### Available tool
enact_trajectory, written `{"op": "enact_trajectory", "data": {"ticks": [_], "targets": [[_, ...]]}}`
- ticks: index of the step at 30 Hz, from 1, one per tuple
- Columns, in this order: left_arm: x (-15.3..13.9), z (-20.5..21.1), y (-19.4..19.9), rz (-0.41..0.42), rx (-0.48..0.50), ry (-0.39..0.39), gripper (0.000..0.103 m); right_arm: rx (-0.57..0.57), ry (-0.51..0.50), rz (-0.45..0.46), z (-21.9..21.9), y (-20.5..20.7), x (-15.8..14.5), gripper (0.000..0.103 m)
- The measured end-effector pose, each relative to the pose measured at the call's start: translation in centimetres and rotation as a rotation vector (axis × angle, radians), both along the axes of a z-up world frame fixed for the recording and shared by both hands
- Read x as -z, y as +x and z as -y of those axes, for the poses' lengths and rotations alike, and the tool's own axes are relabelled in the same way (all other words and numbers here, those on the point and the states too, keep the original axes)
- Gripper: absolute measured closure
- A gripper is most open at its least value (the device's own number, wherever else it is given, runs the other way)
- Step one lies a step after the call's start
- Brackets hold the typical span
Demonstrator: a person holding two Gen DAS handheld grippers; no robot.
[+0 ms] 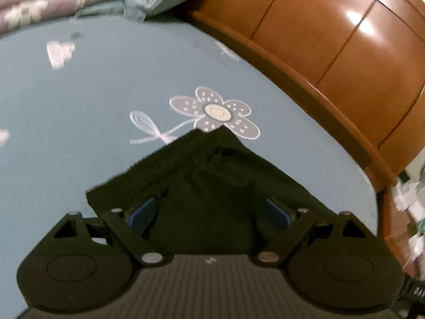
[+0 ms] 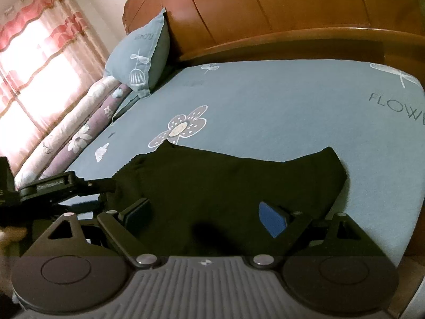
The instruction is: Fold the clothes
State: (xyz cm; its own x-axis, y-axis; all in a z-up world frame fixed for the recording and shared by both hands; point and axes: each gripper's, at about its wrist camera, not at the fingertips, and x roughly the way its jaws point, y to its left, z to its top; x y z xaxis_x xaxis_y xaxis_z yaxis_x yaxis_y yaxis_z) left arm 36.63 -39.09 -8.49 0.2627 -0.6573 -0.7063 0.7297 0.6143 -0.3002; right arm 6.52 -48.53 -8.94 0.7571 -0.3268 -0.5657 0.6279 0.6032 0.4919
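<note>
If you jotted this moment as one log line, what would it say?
stage: before fold | black garment: flat on blue bedsheet | left hand-held gripper: open above garment | right hand-held gripper: open above garment

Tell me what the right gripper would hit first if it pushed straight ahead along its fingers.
Most likely the black garment: it lies on the blue bedsheet directly ahead of the open right gripper and fills the space between its fingers. How close it is cannot be judged from this view.

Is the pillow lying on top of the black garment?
No, in the right wrist view the pillow leans against the wooden headboard, far from the black garment.
</note>
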Motion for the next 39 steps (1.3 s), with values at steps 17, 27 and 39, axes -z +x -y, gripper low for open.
{"op": "enact_trajectory", "data": {"ticks": [17,27,39], "targets": [[-7.0,-8.5,-12.0,0.553,-0.118,0.048,0.002,-0.041,-0.05,-0.038,-2.1,1.1,-0.5,0.006],[-8.1,-15.9,-16.4,0.539,-0.324,-0.019,0.001,-0.129,-0.119,-0.042,-5.6,2.8,-1.6,0.002],[-10.3,-22.3,-22.0,0.635,-0.511,0.035,0.001,-0.338,-0.236,-0.047,-14.3,4.5,-5.8,0.0]]}}
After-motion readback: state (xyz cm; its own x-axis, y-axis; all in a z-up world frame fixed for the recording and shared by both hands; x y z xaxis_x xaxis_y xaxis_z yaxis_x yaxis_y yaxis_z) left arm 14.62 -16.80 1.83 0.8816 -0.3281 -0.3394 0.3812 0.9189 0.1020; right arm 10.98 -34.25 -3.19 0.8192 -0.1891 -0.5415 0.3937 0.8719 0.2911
